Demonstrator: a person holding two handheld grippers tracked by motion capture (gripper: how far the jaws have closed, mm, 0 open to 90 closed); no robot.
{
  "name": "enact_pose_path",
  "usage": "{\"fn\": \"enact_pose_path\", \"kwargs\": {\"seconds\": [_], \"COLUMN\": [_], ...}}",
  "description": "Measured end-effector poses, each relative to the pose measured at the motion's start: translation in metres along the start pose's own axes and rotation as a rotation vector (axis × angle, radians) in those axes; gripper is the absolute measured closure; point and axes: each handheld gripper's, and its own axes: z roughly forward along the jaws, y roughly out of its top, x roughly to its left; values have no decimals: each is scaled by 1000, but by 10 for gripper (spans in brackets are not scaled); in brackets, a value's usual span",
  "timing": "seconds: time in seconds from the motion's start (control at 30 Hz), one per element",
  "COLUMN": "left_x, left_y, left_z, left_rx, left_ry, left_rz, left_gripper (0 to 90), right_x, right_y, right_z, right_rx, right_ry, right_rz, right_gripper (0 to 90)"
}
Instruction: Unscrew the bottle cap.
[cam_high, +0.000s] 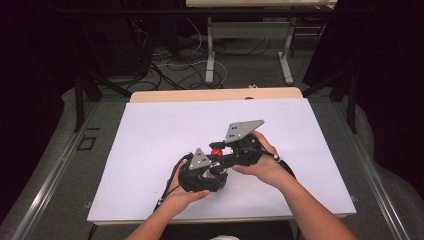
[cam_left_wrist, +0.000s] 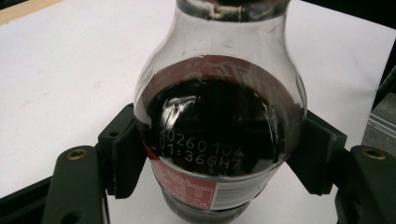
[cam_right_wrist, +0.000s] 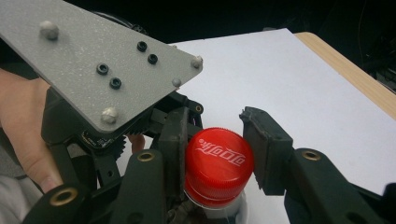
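Note:
A small clear bottle (cam_left_wrist: 219, 126) of dark cola with a red label stands between my left gripper's (cam_left_wrist: 224, 156) pads, which press on its sides. Its red screw cap (cam_right_wrist: 218, 158) sits between my right gripper's (cam_right_wrist: 215, 147) pads, and both pads touch it. In the high view the two grippers meet at the middle front of the white sheet (cam_high: 165, 125). There the left gripper (cam_high: 212, 172) is low, the right gripper (cam_high: 222, 152) comes in from the right, and the red cap (cam_high: 216, 151) peeks out between them. The left gripper's grey plate (cam_right_wrist: 98, 70) fills the upper left of the right gripper view.
The white sheet covers a wooden table whose far edge (cam_high: 215, 95) shows beyond it. Behind the table are metal legs (cam_high: 210, 60) and loose cables (cam_high: 170, 65) on the floor. Dark frame bars stand at both sides.

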Motion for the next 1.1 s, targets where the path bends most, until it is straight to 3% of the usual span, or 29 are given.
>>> {"fn": "enact_pose_path", "kwargs": {"seconds": [0.1,0.17,0.2,0.27,0.43,0.57,0.73,0.87,0.93,1.0,1.1], "left_x": [0,0,0,1,2,1,0,1,1,1,2], "left_y": [0,-1,-1,-1,0,-1,-1,-1,-1,-1,-1], "left_z": [1,1,1,1,1,2,2,1,0,0,1], "left_rx": [3,-2,-5,0,-1,-4,3,0,5,7,7], "left_ry": [-1,5,5,1,15,5,1,8,-2,2,0], "left_rz": [6,2,-5,-9,-10,-12,-1,-1,-2,-3,-4], "left_gripper": [301,301,301,301,301,301,301,301,301,301,301], "right_x": [2,3,5,10,19,19,16,10,4,1,-3], "right_y": [0,0,-1,-1,-3,-4,-3,-2,0,1,3], "right_z": [1,0,-1,-3,-5,-2,3,4,2,0,-4], "right_rx": [-3,0,-6,2,0,-9,-12,-5,1,-7,-29], "right_ry": [-2,0,-15,-50,-120,-118,-121,-70,-30,1,1], "right_rz": [3,20,9,-14,-1,4,15,12,-17,-5,6], "right_gripper": [598,501,498,499,510,516,600,609,612,613,614]}}
